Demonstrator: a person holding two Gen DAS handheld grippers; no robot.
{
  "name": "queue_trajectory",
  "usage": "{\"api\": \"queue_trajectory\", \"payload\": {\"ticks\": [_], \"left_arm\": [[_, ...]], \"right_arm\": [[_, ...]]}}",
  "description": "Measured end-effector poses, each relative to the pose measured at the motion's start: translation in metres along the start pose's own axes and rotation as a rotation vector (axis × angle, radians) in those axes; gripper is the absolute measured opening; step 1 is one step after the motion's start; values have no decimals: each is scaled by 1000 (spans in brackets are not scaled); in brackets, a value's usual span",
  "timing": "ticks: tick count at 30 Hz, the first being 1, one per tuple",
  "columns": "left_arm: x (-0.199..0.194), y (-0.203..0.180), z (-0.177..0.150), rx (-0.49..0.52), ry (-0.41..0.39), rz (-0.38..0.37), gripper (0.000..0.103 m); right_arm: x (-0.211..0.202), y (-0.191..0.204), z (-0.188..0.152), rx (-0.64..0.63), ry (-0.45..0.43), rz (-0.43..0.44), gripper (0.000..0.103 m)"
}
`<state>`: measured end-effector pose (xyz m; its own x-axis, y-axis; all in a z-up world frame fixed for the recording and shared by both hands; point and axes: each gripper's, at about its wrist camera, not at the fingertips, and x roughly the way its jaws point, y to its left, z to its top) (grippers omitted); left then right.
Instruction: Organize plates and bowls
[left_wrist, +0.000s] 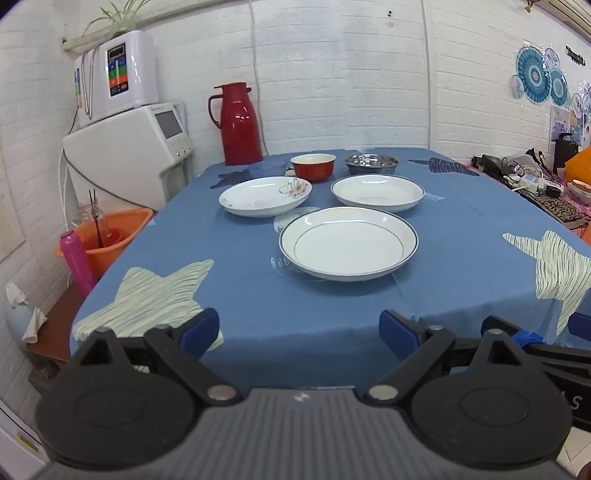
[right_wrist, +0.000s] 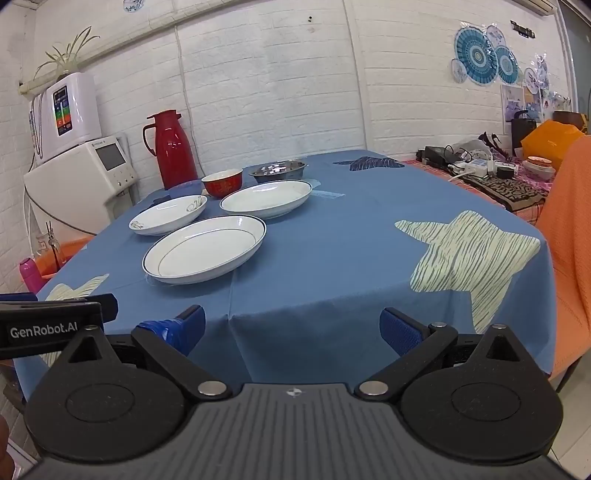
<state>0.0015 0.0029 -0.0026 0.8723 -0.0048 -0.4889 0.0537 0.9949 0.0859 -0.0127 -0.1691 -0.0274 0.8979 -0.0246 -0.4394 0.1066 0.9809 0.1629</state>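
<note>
Three white plates lie on the blue tablecloth (left_wrist: 332, 314): a near one with a blue rim (left_wrist: 349, 243) (right_wrist: 205, 249), a flower-patterned one (left_wrist: 265, 195) (right_wrist: 168, 215) at back left, another blue-rimmed one (left_wrist: 377, 192) (right_wrist: 266, 198) at back right. Behind them stand a red bowl (left_wrist: 313, 167) (right_wrist: 222, 182), a steel bowl (left_wrist: 371, 164) (right_wrist: 277, 171) and a small blue bowl (left_wrist: 267, 168). My left gripper (left_wrist: 299, 334) is open before the table's near edge, holding nothing. My right gripper (right_wrist: 293, 330) is open too, equally short of the table.
A red thermos jug (left_wrist: 238, 123) (right_wrist: 170, 147) stands at the table's back left corner. White appliances (left_wrist: 129, 147) and an orange basin (left_wrist: 107, 240) sit left of the table. A cluttered side surface (right_wrist: 487, 173) runs along the right, with an orange-covered chair (right_wrist: 569, 240).
</note>
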Motion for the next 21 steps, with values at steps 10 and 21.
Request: {"api": "queue_trajectory", "payload": {"ticks": [10,21], "left_arm": [[-2,-4,2,2,7,0,92],[-2,-2,-1,4,8,-5,92]], "right_arm": [[3,-5,0,21,3,-46,89],[6,-2,-1,29,31,-45,89]]}}
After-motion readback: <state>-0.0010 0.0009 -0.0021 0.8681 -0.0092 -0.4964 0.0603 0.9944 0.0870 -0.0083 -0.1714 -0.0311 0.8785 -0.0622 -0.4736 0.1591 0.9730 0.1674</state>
